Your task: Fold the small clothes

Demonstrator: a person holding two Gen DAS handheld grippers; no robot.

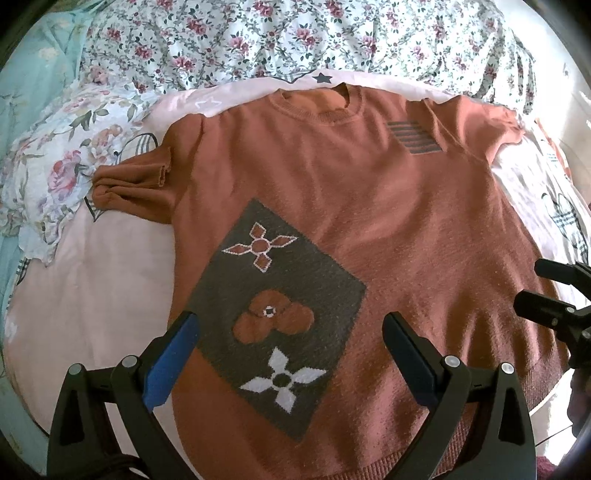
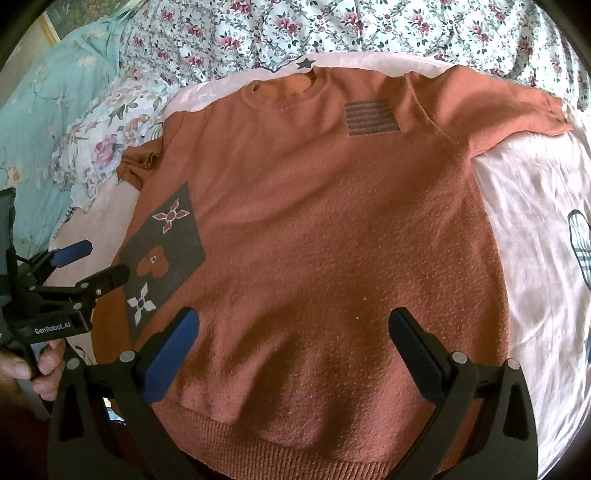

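Note:
A rust-orange knit short-sleeved sweater [image 1: 369, 206] [image 2: 332, 229] lies spread flat, front up, on a pale pink sheet, collar at the far end. A grey diamond patch with flower shapes [image 1: 280, 317] [image 2: 162, 254] marks its lower left front, and a block of grey stripes [image 1: 413, 137] [image 2: 371, 118] sits on the chest. My left gripper [image 1: 291, 325] hovers open above the patch with nothing between its fingers. Over the hem area, my right gripper [image 2: 295, 321] stands open too, holding nothing. Each gripper shows at the side of the other's view: left gripper [image 2: 90, 264], right gripper [image 1: 532, 284].
A flowered quilt [image 1: 295, 37] [image 2: 332, 29] is bunched behind the collar, and a flowered pillow [image 1: 62, 162] lies left of the crumpled left sleeve [image 1: 129, 188]. A pink sheet [image 2: 535, 221] stretches to the right. A person's hand [image 2: 40, 365] grips the left tool's handle.

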